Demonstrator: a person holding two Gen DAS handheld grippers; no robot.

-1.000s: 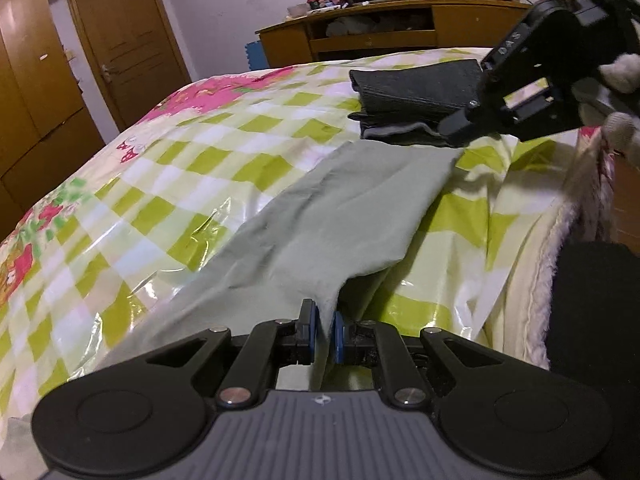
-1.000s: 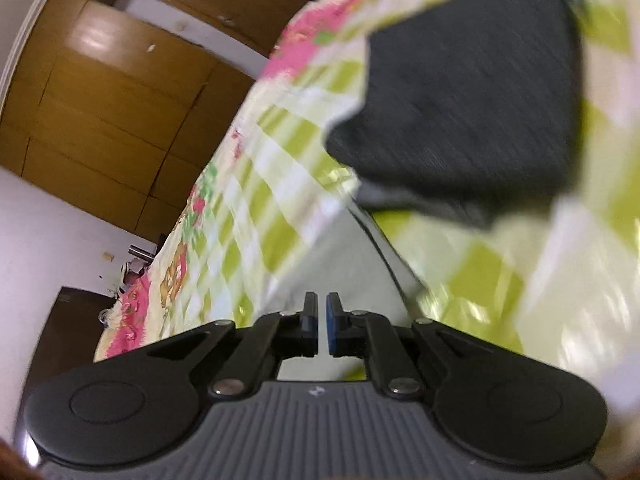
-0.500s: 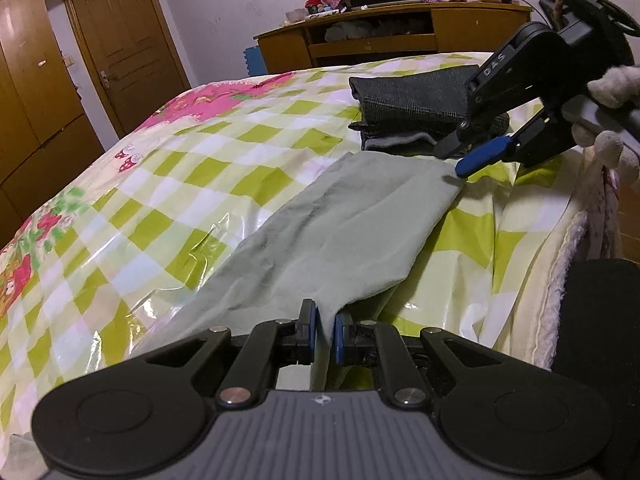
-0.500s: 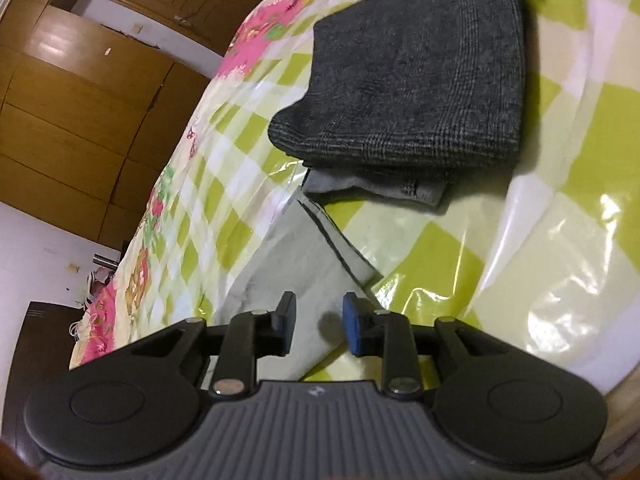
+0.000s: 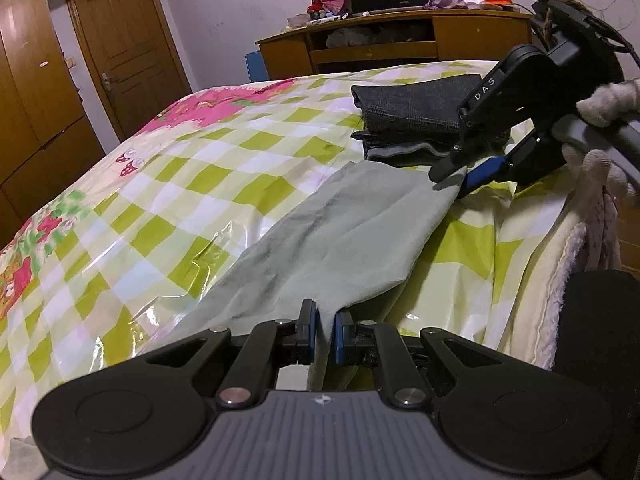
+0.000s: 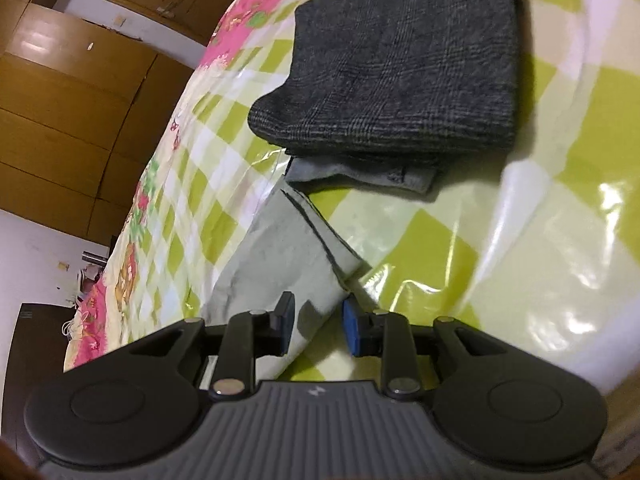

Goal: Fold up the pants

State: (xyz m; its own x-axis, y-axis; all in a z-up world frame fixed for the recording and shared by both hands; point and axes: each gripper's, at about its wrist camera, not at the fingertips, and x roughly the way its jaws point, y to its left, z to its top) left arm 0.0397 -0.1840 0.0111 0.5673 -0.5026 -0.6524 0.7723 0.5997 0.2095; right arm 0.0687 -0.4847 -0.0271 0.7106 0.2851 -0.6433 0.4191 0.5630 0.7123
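A: What changed within 1 s?
B: The right gripper (image 6: 316,326) released; its fingers stand apart over the pale green pants (image 5: 352,236) corner beside the dark folded stack (image 6: 400,60).
A: And the left gripper (image 5: 324,330)?
B: Clamped on the opposite hem; that end now lies on the bed (image 5: 200,168).

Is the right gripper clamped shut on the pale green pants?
No: the right gripper stands open, its blue pads apart around the pale green pants.

Checked bed cover (image 5: 248,148) carries grey-green pants (image 5: 352,236) (spread) near folded dark clothes (image 5: 416,116).
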